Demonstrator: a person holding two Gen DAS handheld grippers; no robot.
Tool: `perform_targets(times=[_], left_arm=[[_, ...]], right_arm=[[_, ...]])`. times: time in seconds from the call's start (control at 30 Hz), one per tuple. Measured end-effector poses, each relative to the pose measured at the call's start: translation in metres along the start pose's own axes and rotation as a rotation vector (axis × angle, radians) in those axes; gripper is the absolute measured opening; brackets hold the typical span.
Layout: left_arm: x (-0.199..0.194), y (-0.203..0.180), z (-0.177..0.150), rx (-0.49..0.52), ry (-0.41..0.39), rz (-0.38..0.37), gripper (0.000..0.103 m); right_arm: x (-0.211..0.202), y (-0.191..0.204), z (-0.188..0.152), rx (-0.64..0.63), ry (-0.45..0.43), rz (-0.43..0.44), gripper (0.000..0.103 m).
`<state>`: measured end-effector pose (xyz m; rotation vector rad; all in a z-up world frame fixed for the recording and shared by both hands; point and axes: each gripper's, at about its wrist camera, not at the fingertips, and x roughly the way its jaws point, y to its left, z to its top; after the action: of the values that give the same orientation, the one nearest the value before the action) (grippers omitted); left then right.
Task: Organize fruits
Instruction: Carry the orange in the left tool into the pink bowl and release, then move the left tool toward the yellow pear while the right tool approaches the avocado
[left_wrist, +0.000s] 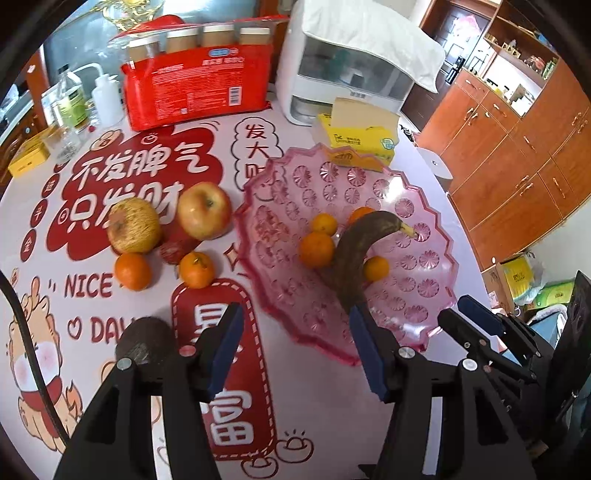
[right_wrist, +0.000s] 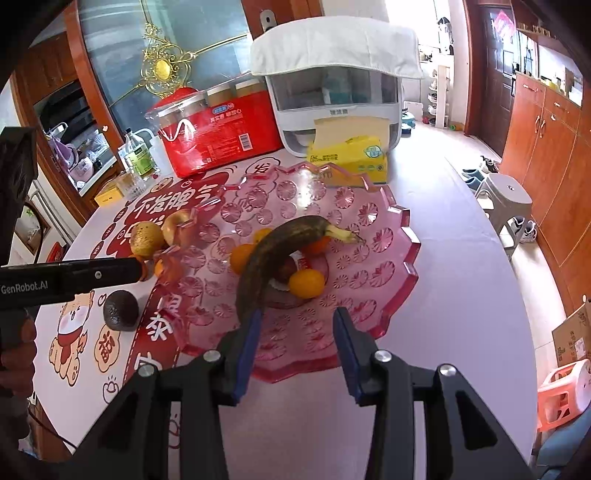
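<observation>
A pink glass plate (left_wrist: 417, 280) (right_wrist: 369, 302) holds a brown, overripe banana (left_wrist: 354, 258) (right_wrist: 266, 258) and several mandarins (left_wrist: 316, 249) (right_wrist: 306, 282). Left of the plate, on the tablecloth, lie a red-yellow apple (left_wrist: 205, 212), a yellowish round fruit (left_wrist: 135, 230), two mandarins (left_wrist: 133, 271) and a dark avocado (left_wrist: 147, 339) (right_wrist: 120, 310). My left gripper (left_wrist: 295, 325) hovers open over the tablecloth at the plate's near-left rim, with nothing between its fingers. My right gripper (right_wrist: 297, 321) is open above the plate's near side. The banana's lower end lies just beside its left finger (right_wrist: 251, 332).
At the back stand a red package (left_wrist: 195, 88), a white appliance (left_wrist: 332, 85) under a cloth, a yellow tissue box (left_wrist: 358, 140) and bottles (left_wrist: 70, 107). The table's edge runs along the right, with orange cabinets (left_wrist: 517, 158) and a stool (right_wrist: 506, 199) beyond it.
</observation>
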<state>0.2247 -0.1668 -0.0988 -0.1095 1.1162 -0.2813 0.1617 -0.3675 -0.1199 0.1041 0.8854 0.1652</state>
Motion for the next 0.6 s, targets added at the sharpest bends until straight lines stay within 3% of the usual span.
perform_targets(times=[0.6], left_arm=[[-0.048, 0.075, -0.062, -0.109, -0.011, 0.025, 0.058]], right_arm=[[-0.011, 0.050, -0.050, 0.029, 0.099, 0.048, 0.041]])
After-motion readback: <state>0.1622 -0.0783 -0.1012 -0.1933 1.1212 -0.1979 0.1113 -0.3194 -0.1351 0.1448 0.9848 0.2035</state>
